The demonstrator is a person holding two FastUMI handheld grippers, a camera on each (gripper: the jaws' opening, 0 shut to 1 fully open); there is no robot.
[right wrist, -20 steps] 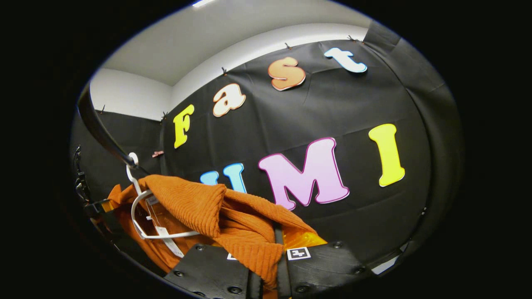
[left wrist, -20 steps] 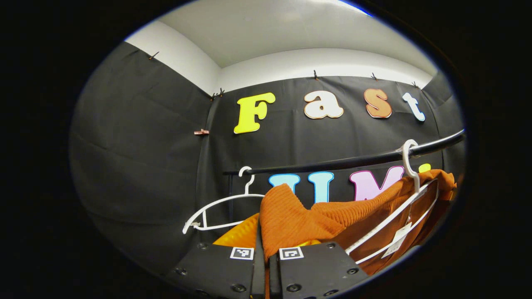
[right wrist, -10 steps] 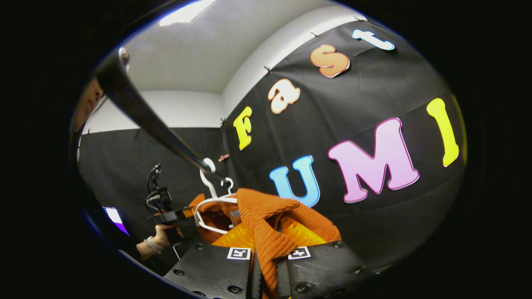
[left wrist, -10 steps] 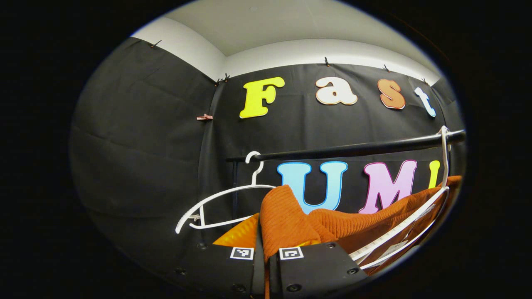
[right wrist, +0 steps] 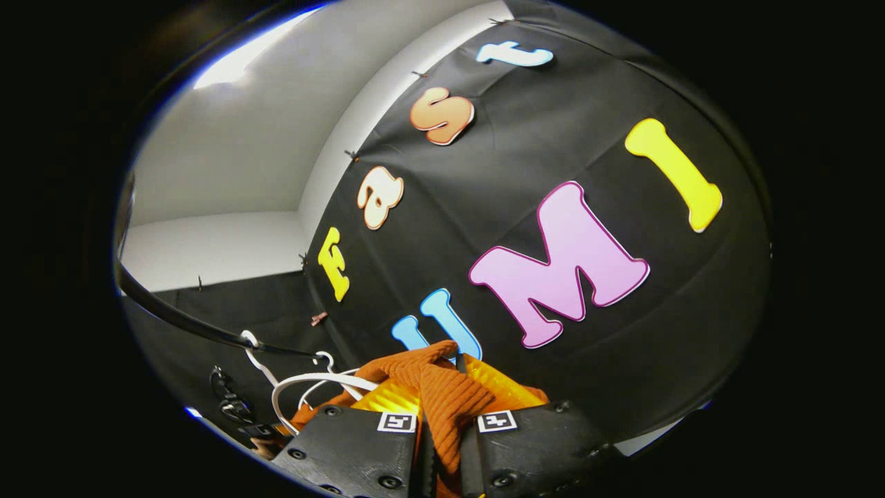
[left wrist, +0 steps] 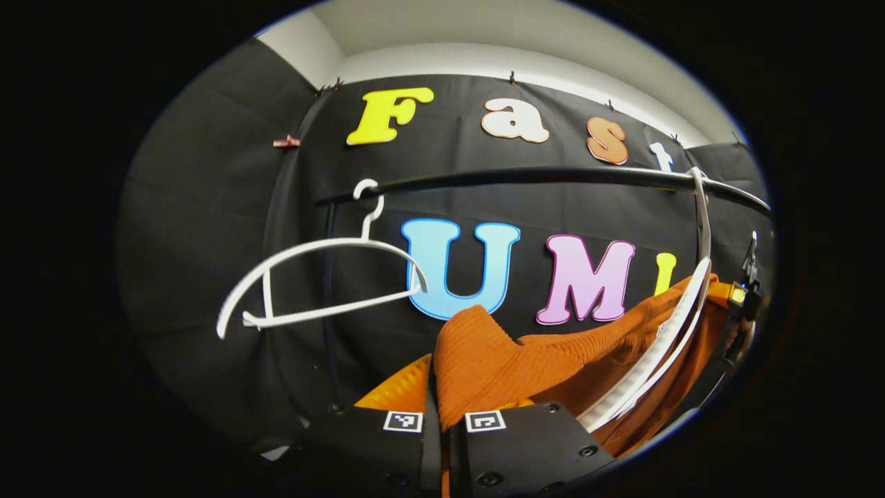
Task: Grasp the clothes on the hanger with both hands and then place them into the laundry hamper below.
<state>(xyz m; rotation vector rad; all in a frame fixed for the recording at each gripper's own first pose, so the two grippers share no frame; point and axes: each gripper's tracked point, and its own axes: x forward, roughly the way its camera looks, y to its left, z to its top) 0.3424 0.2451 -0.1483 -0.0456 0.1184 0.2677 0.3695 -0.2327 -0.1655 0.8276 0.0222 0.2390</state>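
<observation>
Left gripper view: left gripper [left wrist: 442, 422] clenched on orange ribbed knit garment [left wrist: 511, 363], draped off white plastic hanger [left wrist: 664, 346] at black rail's [left wrist: 525, 176] right end; bare white hanger [left wrist: 311, 277] left. Right gripper view: right gripper [right wrist: 446, 432] pinches garment [right wrist: 446, 398], probably partly off hanger [right wrist: 304, 384].

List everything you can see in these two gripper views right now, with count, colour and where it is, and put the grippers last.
Knit garment: one, orange, pulled between the two grippers, part of it draped by the right-hand hanger.
Hangers: two, white. An empty hanger hooked on the rail's left end; a second hanger on the rail's right end, against the garment.
Rail: one, black, running across in front of the cloth wall.
Cloth wall: black, behind the rail, clipped up below a white wall strip.
Left gripper: one, bottom of the left gripper view, both fingers pressed on the garment.
Right gripper: one, bottom of the right gripper view, both fingers pressed on the garment.
</observation>
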